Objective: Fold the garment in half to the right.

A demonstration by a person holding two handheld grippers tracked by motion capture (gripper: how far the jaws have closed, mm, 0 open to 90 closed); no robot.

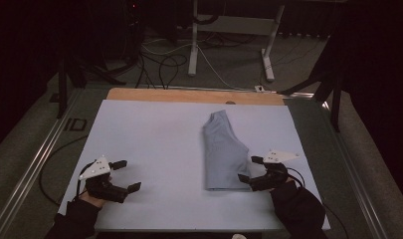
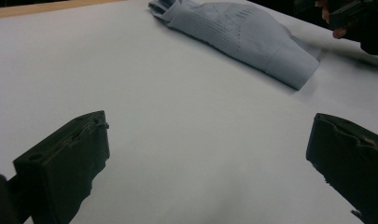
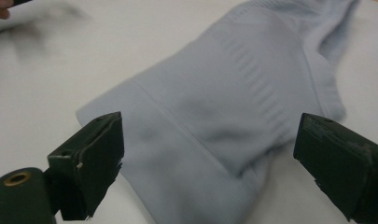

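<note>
On the pale blue mat (image 1: 154, 144), right of centre: folded light-blue garment (image 1: 222, 152), ribbed knit, prob. shorts or leggings; dim light, can't say which. Lies lengthwise, one end toward the far wooden edge (image 1: 194, 95), the other end near the person.

Right gripper (image 1: 251, 169) sits just beside the garment's near right corner, jaws spread wide, nothing between them. In the right gripper view the cloth (image 3: 224, 107) lies right ahead, its edge between the two jaws but apart from both.

Left gripper (image 1: 125, 175) hovers well apart from the cloth, near left of the mat, jaws also spread, empty. Garment (image 2: 242, 39) far off in its view.

Step, as I judge it: approach for a grasp, right side leading. Next move calls for lowering R jaws onto the edge and closing on one layer or the whole fold; L needs to travel across to the opp. edge.
</note>
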